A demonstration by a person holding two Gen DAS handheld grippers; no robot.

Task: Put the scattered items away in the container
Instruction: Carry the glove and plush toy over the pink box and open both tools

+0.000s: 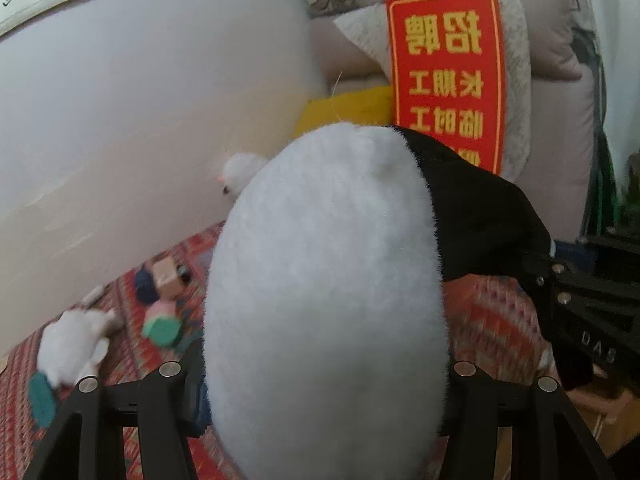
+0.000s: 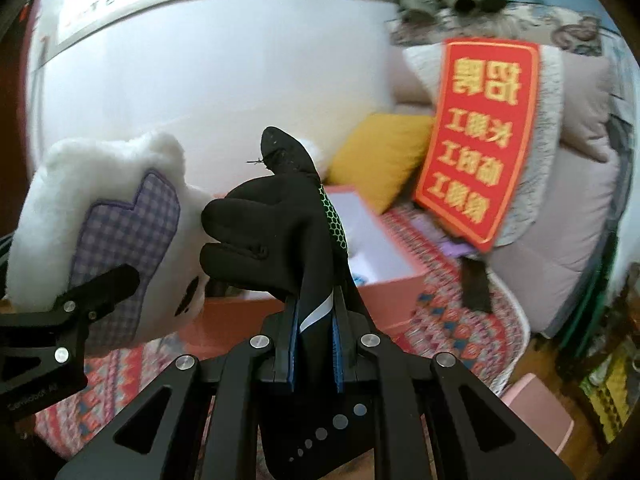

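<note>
Plush fur fills the left wrist view, where the white plush toy (image 1: 324, 292) sits clamped between the left gripper (image 1: 326, 376) fingers; in the right wrist view it hangs at 9 o'clock, above the patterned rug (image 2: 460, 320) and just beside the open pink box (image 2: 384, 276), which lies near centre. The right gripper (image 2: 314, 312) is pinched tight on a black glove (image 2: 276, 236), which stands up at 12 o'clock from its fingers. Smaller toys, a white stuffed animal (image 1: 76, 344) and a green-ended roll (image 1: 162, 326), lie on the rug at 8 o'clock in the left view.
</note>
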